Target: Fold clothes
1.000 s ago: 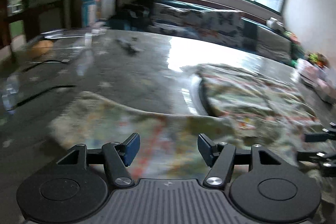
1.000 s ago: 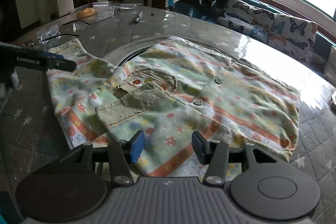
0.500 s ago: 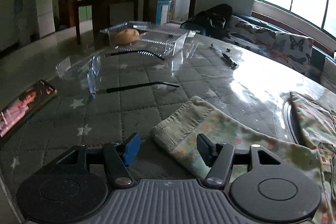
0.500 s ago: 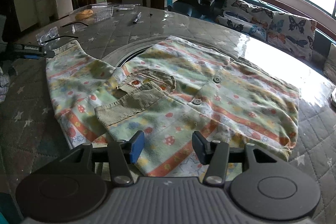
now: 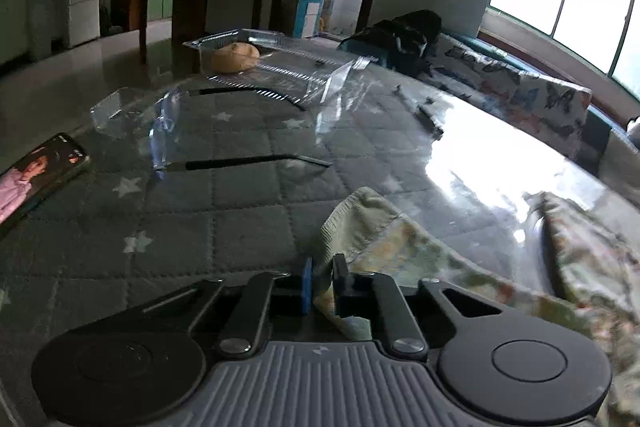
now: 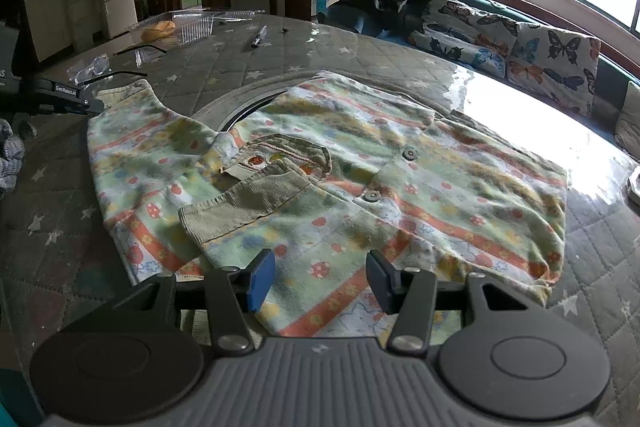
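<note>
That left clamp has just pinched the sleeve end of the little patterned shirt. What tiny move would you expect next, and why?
Probably a slight lift, carrying the sleeve cuff inward over the shirt. The left gripper has its jaws closing on the cuff, the sleeve lies stretched out sideways, and the right gripper waits open at the hem.

left gripper (image 5: 322, 281): jaws closing, cloth between | right gripper (image 6: 320, 277): jaws apart, empty

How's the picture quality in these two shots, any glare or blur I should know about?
Left wrist view: window glare whitens the glossy table, and the patterned shirt at the right edge is smeared. Right wrist view: the shirt is sharp, glare sits only on the far right table edge; both views bend at the rims.
</note>
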